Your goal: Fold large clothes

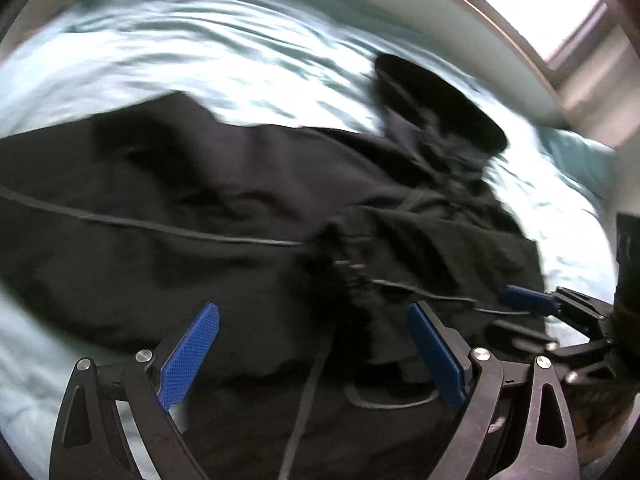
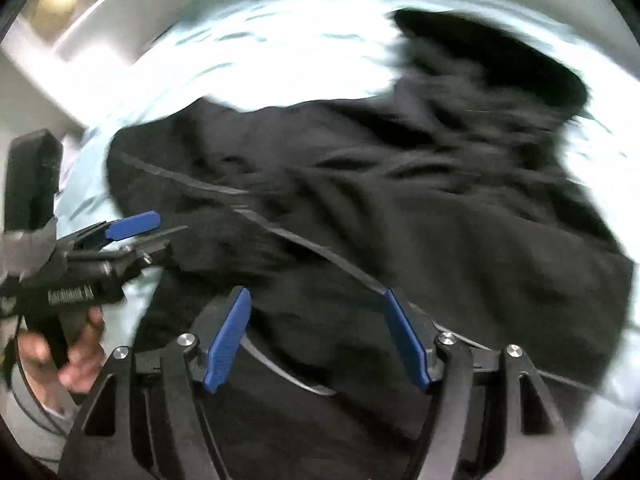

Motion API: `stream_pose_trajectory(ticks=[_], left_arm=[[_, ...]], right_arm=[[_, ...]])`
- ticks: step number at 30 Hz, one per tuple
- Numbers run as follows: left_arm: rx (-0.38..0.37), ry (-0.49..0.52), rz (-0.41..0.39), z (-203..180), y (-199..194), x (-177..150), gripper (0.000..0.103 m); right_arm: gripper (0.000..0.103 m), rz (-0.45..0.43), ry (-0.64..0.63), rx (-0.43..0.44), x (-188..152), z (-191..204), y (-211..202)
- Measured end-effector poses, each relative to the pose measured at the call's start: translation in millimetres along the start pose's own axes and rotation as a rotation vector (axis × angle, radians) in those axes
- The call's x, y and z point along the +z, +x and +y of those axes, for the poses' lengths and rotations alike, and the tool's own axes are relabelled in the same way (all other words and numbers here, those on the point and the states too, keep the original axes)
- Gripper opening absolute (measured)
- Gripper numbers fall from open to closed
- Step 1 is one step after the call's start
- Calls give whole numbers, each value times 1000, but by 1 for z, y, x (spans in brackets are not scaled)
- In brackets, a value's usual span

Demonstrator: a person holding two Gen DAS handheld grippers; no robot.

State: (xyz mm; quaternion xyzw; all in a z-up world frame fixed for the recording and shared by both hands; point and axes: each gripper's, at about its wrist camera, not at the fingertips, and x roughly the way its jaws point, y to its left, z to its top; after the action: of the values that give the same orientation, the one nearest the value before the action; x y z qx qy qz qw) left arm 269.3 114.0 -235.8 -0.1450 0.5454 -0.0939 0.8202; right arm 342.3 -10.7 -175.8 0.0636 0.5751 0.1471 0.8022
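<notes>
black garment (image 2: 400, 208) | spread beneath right gripper (image 2: 316, 336) (jaws apart)

Looked down on a crumpled black fabric garment (image 2: 380, 200) spread over a pale, wrinkled bedsheet (image 2: 260, 60). Showed the right gripper (image 2: 318, 340) with blue-padded jaws standing apart above the cloth, nothing pinched. Caught the left gripper (image 2: 132, 226) at left edge, held by a hand (image 2: 76, 356).
</notes>
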Motion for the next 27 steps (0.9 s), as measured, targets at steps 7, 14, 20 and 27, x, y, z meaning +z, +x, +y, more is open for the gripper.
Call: stream_pose_trajectory(ticks=[7, 14, 20, 27], left_arm=[[-74, -25, 76, -10, 60, 21, 71], [-165, -20, -29, -10, 26, 51, 16], [-84, 1, -54, 26, 7, 63, 20], [-115, -60, 118, 72, 63, 33, 27]], right_arm=[[71, 51, 183, -161, -41, -92, -18], [70, 45, 256, -206, -57, -116, -19], [70, 48, 249, -254, -42, -115, 5], [70, 193, 242, -325, -42, -124, 75]])
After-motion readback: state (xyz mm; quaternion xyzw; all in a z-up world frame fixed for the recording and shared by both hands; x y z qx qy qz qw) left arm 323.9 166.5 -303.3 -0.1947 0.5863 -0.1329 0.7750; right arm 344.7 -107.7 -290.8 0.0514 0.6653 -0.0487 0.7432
